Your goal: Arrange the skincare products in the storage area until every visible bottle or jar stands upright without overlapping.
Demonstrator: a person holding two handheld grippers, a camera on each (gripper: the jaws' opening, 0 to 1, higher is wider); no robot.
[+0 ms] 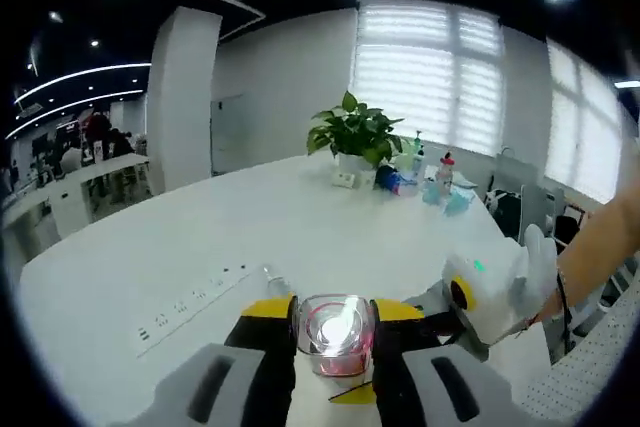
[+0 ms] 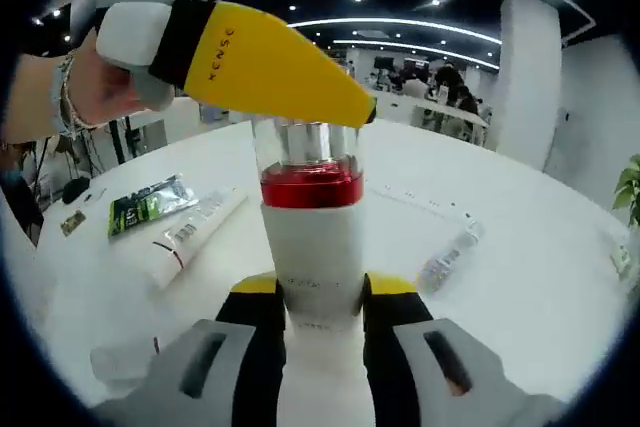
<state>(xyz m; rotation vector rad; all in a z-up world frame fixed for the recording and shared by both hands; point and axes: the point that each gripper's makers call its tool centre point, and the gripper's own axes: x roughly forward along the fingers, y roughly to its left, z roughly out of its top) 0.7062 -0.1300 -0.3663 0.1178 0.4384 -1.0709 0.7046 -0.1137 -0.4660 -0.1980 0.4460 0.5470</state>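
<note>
A white skincare bottle (image 2: pixel 312 237) with a red band and a clear cap stands upright between my right gripper's (image 2: pixel 315 292) jaws, which are shut on its white body. My left gripper (image 2: pixel 310 122) reaches in from the upper left of the right gripper view, one yellow jaw lying against the clear cap. In the left gripper view, the clear cap (image 1: pixel 336 332) with red showing inside sits pinched in my left gripper (image 1: pixel 335 312). The right gripper (image 1: pixel 450 302), held by a hand, comes in close at the right.
On the white table (image 2: pixel 520 287) lie a white tube (image 2: pixel 195 232), a green sachet (image 2: pixel 150 202), a second tube (image 2: pixel 450 252) and a clear packet (image 2: pixel 125 357). A power strip (image 1: pixel 190 302) lies near the left. A potted plant (image 1: pixel 355 137) and small bottles (image 1: pixel 425 177) stand far back.
</note>
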